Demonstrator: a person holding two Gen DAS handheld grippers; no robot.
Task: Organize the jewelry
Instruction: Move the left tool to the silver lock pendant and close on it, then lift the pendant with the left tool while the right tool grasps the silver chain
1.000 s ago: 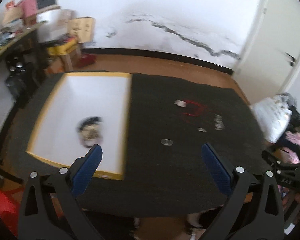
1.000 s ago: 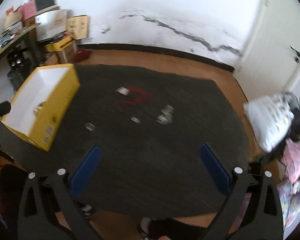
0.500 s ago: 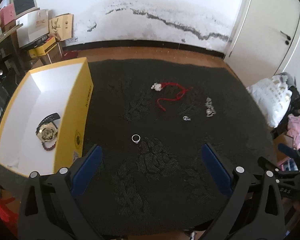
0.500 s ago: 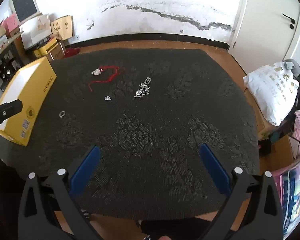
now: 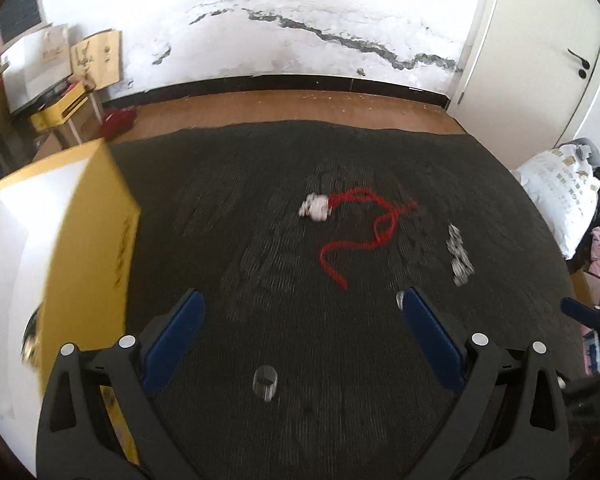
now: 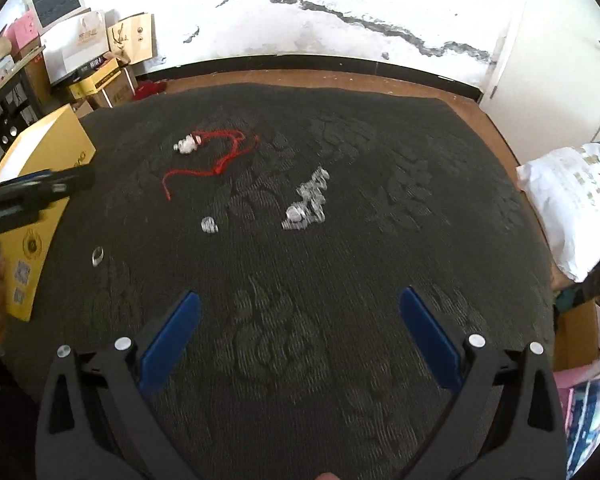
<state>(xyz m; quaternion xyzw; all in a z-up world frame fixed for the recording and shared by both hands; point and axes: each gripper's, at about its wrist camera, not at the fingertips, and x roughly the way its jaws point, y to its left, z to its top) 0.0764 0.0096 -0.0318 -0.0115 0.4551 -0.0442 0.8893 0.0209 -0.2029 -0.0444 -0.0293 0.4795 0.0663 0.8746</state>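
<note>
I have swung my left gripper (image 5: 300, 320) away from the yellow box (image 5: 100, 240), jaws wide and empty, down over the ring (image 5: 265, 383) on the dark worktop (image 5: 260, 240); my right gripper (image 6: 298, 320) hangs equally spread.

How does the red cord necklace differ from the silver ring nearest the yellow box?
The red cord necklace is a long loose strand with a pale pendant; the silver ring is one small closed band. The necklace lies farther back on the mat; the ring sits nearer the yellow box, right before the left gripper. Both lie loose on the dark mat.
</note>
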